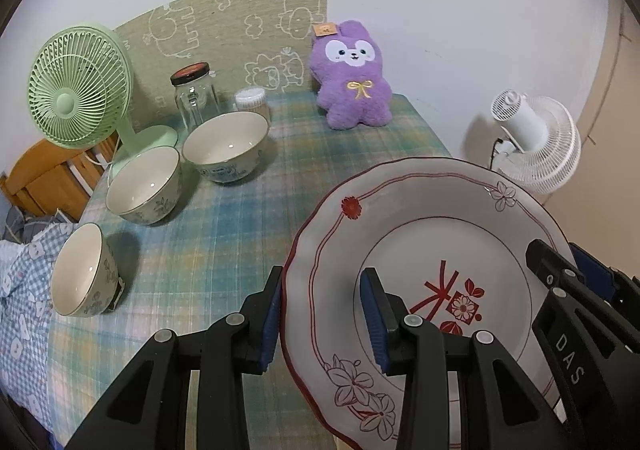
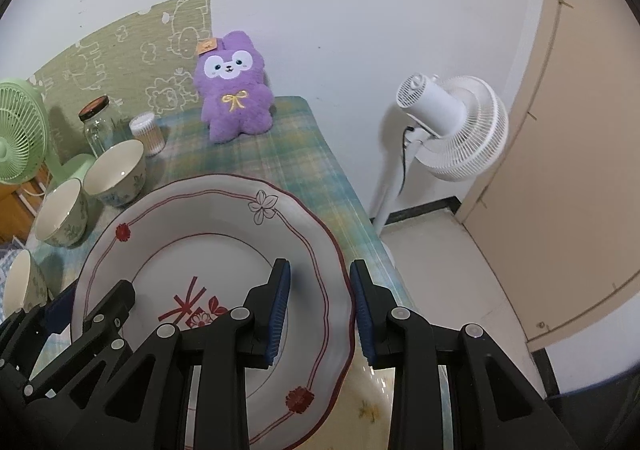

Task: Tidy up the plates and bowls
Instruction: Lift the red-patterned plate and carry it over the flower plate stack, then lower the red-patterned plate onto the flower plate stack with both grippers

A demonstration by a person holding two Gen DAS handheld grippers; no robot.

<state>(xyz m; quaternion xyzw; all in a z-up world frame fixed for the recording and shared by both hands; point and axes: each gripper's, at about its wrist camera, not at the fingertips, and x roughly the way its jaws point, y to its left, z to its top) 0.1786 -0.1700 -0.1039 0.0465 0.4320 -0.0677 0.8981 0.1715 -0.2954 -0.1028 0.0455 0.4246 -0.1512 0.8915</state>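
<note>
Both grippers pinch the plate (image 1: pixel 420 250) by opposite rims, left gripper (image 1: pixel 324 318) and right gripper (image 2: pixel 320 310), to keep it steady. It hangs above the table (image 1: pixel 240 250), right of 3 bowls (image 1: pixel 226 146).

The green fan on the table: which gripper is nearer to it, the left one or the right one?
Left. The left gripper holds the plate by the rim on the green fan's side; the right gripper clamps the opposite rim, farther away.
</note>
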